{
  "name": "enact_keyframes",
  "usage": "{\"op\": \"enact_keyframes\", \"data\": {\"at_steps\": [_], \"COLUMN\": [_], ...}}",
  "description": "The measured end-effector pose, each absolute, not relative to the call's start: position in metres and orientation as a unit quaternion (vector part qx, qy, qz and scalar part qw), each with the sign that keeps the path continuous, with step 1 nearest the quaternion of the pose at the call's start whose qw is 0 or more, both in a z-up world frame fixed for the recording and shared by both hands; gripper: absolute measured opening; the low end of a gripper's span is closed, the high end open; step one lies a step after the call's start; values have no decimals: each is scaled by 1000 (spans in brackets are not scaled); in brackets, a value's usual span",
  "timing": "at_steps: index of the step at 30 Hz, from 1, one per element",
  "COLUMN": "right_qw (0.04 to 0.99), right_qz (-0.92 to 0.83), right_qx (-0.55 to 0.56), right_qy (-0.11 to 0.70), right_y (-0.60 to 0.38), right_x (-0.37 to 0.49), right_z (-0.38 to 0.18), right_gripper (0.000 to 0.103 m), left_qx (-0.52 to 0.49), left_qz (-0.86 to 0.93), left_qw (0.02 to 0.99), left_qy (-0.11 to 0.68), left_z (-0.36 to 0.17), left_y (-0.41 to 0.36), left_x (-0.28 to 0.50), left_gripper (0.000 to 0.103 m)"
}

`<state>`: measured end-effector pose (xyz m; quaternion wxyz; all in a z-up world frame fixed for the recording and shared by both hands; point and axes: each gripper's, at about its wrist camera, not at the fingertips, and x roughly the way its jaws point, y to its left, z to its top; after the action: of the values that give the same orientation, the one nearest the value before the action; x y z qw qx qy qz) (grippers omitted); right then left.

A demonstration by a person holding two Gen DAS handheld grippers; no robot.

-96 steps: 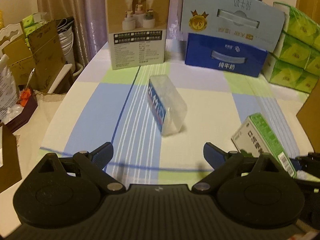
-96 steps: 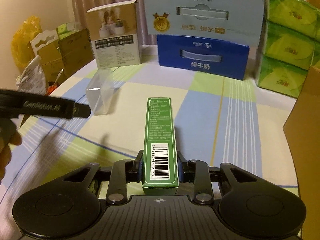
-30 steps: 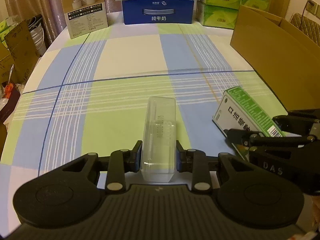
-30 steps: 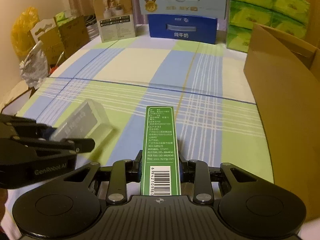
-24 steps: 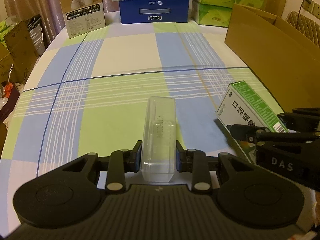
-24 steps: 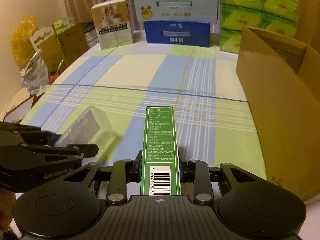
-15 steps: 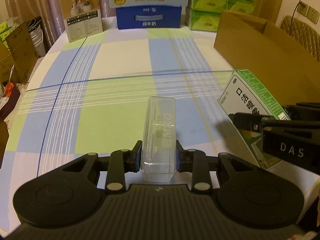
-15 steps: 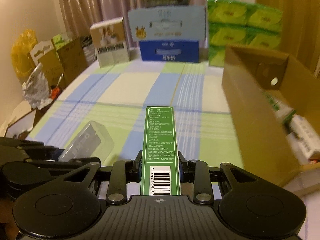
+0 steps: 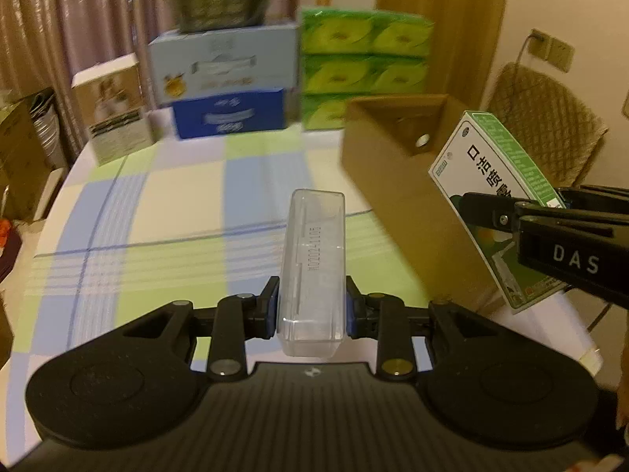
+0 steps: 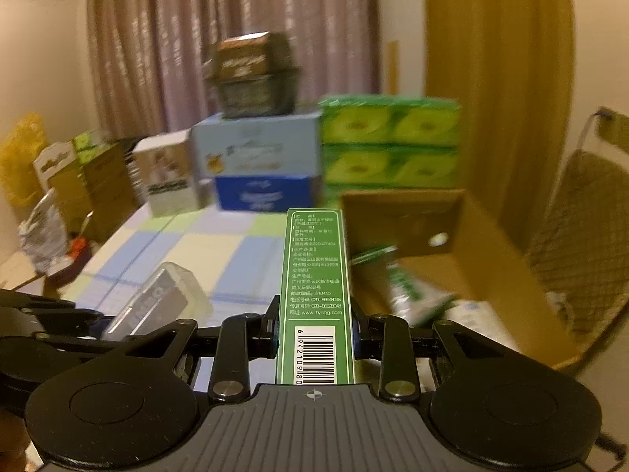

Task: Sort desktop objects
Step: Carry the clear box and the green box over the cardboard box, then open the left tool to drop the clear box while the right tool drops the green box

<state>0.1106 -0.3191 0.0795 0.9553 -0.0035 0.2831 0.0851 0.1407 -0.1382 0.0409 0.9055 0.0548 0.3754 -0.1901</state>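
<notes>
Both grippers loaded and up in the air. Left gripper [image 9: 312, 306] has its jaws clamped narrow on the clear rectangular plastic case [image 9: 313, 259], case sticking straight out fwd, over the table. Right gripper [image 10: 314, 324] clamped on the long green cardboard box w/ barcode [image 10: 314, 287], its far end just at the near wall of the open brown cardboard carton [image 10: 452, 244]. From the left wrist view the same green box shows tilted, right beside the carton's corner.

Step, I'd say: carrying both to the carton for drop-off. Carton already has stuff in it, green-and-white packs, blurred.

Risks: the clear case is slick, hard plastic, gripped near its back end only — a quick swing could let it pivot or slide out. Green box is long and held at its barcode end; its free tip could clip the carton's rim on the way over and twist in the pads. The two grippers are close together, so they could knock each other at the opening. Release too early and either thing lands on the table, not in.

Surface: cloth in blue, green, cream checks [image 9: 188, 196], smooth-looking. Room: far end stacked w/ blue and pale-blue cartons [image 9: 228, 118], green tissue packs [image 9: 361, 63], a white product box [image 9: 114, 118]; curtains behind, wicker chair [image 9: 546, 118] at right. Dim, warm light, lots of motion blur.
</notes>
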Motion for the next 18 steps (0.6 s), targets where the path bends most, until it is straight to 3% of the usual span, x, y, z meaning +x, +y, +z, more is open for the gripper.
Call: {"op": "enact_keyframes", "data": {"at_steps": [9,18], "right_qw": [961,957], "right_qz": [25,7], "right_qx": [-5,4], "right_qy": [276,292], "right_y": [-410,-453], "right_x": [122,141], "right_z": [94,81], "right_gripper": [28,28], "left_qx": [46,31], "left_qz": [-265,-294], "left_qw": [894,879], "left_qy": [359,373], "left_z": [71,67], "left_y": [-236,-302], "left_x": [135,156], "left_gripper": [26,26]}}
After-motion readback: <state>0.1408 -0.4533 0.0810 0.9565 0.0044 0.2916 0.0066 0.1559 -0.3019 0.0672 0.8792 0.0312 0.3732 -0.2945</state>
